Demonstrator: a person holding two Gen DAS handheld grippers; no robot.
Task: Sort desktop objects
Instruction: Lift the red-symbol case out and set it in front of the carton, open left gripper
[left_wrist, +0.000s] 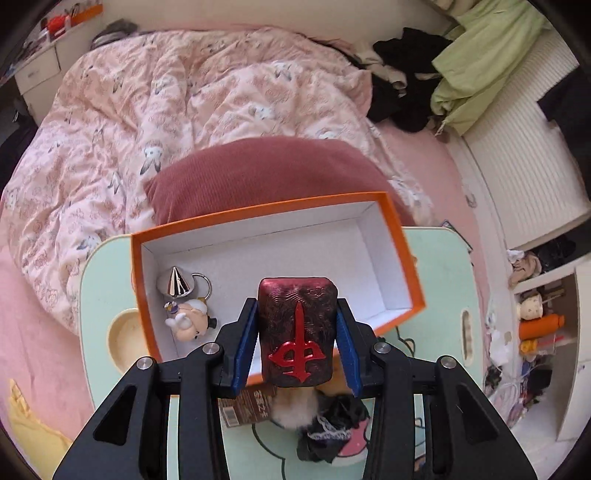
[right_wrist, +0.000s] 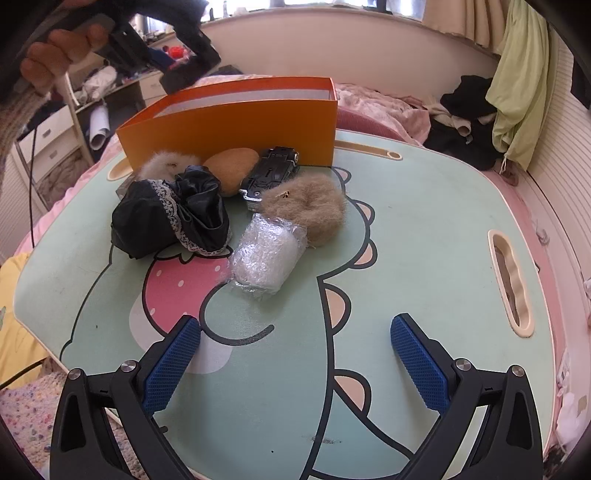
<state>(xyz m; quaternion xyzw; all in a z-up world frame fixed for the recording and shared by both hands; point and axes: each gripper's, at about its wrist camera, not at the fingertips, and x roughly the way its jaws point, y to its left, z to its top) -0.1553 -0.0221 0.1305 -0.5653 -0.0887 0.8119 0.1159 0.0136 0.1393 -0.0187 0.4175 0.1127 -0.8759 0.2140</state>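
**A:** Two things sit in the orange box (left_wrist: 406, 258) so far, at its lower left in my left wrist view: a silver cone keyring (left_wrist: 177, 283) and a small figure (left_wrist: 190, 321). What is your left tool (left_wrist: 298, 341) doing?

**B:** My left tool is clamped on a dark red case with a red emblem (left_wrist: 297, 332), blue pads against both its sides. Its long axis runs straight away from me, along the fingers. The box lies just beyond and below it, toward the upper half of the frame, so I judge the coming move is a short carry forward over the near wall.

**A:** And the right tool (right_wrist: 295, 360)?

**B:** Wide open, holding nothing, hanging over the bare tabletop (right_wrist: 424, 221) low in its frame.

**A:** What does that view add?

**B:** The unsorted pile outside the box: a black lace-trimmed pouch (right_wrist: 166, 221), a bubble-wrapped bundle (right_wrist: 267, 254), a tan fur scrunchie (right_wrist: 310, 210), a black toy car (right_wrist: 271, 171). It cannot see inside the box, and only the left view shows the case.
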